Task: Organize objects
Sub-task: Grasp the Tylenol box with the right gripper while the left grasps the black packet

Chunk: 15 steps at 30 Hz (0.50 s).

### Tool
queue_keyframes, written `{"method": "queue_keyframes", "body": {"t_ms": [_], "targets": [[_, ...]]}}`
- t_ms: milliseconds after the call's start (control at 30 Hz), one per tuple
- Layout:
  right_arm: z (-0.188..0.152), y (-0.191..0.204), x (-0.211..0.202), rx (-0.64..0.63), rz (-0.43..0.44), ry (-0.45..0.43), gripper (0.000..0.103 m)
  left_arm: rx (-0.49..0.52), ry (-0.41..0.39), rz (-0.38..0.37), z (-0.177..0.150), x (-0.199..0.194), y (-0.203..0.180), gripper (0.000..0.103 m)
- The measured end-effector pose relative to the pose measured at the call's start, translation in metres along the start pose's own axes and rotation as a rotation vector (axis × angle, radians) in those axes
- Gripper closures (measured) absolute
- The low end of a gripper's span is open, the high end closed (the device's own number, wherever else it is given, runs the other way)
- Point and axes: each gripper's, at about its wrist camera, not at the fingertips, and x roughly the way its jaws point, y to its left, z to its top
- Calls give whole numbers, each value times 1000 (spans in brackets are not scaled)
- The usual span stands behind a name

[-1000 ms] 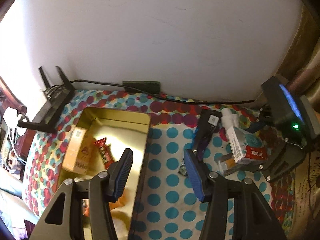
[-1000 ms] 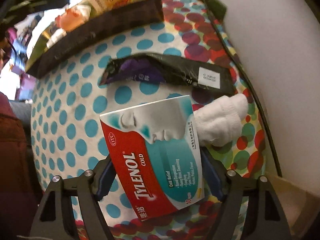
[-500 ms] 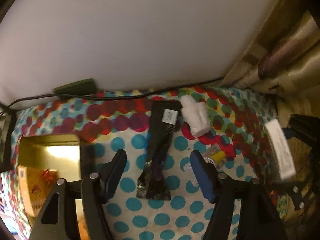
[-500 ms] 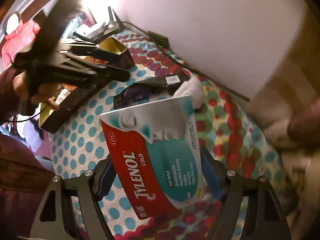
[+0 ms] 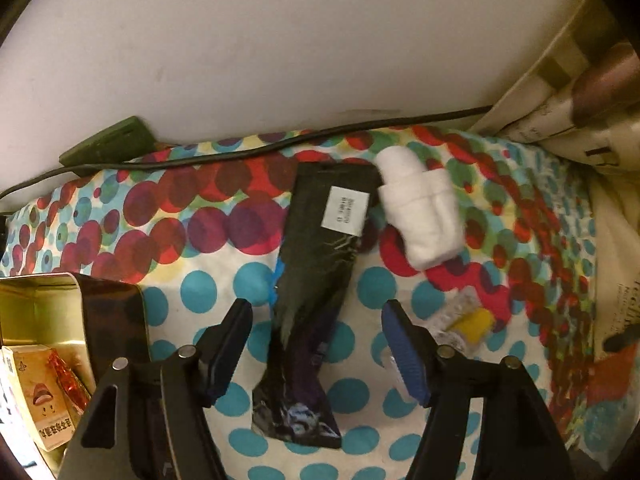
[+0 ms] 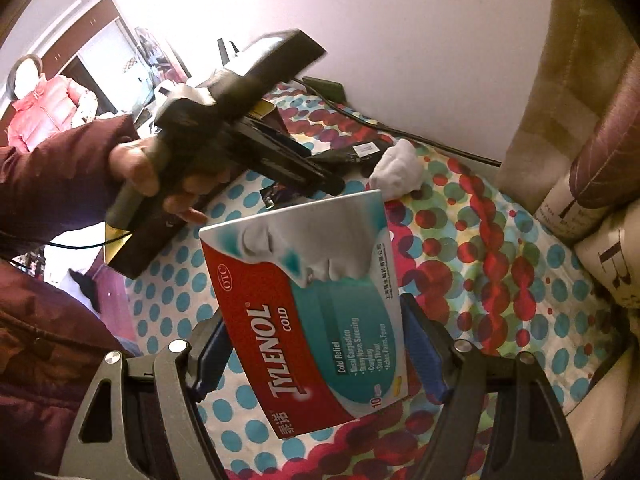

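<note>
1. Left wrist view: the left gripper (image 5: 316, 316) points down over the spotted cloth (image 5: 208, 264) of the table, its jaws apart and empty, one on each side of the black packet (image 5: 316, 292), not pressing it.
2. The black packet lies flat and lengthwise on the cloth, its white label toward the wall. It looks like a thin foil pouch: probably light, soft and a little slick. A hold across its narrow middle, where the jaws already straddle it, seems best; an end would likely fold and slip.
3. Just beside its far end lies a white cloth roll (image 5: 420, 216), soft and easy to squash. A small clear wrapper with a yellow piece (image 5: 468, 320) lies just outside the right finger and could get caught.
4. The gold tin (image 5: 40, 292) sits at the left, with a small carton (image 5: 44, 400) and a red wrapper inside.
5. Right wrist view: the right gripper (image 6: 316, 356) is closed on a medicine box (image 6: 308, 316), clamped on its two long edges and held above the cloth.
6. The box is thin card, probably light and stiff but easy to dent, so a gentle squeeze suits it. A hand (image 6: 148, 172) holds the left gripper over the packet, near the tin.
</note>
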Motion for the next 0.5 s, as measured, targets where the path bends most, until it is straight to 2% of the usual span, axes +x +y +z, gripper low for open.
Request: {"method": "queue_keyframes", "body": {"t_ms": [300,367,433,500], "targets": [[-5,3,-6,29,19,-37,28,33,-18,34,-2,5,-4,35],[-6,4,-5,32,14,-40,28,32,-32,45,-5,4,-3,41],[-7,3,-5,38,15,-40,28,28,-45,41,-6,0,0,66],[-8,3,-5,42,16,-42,28,7,-38,18,-4,-1,5,67]]}}
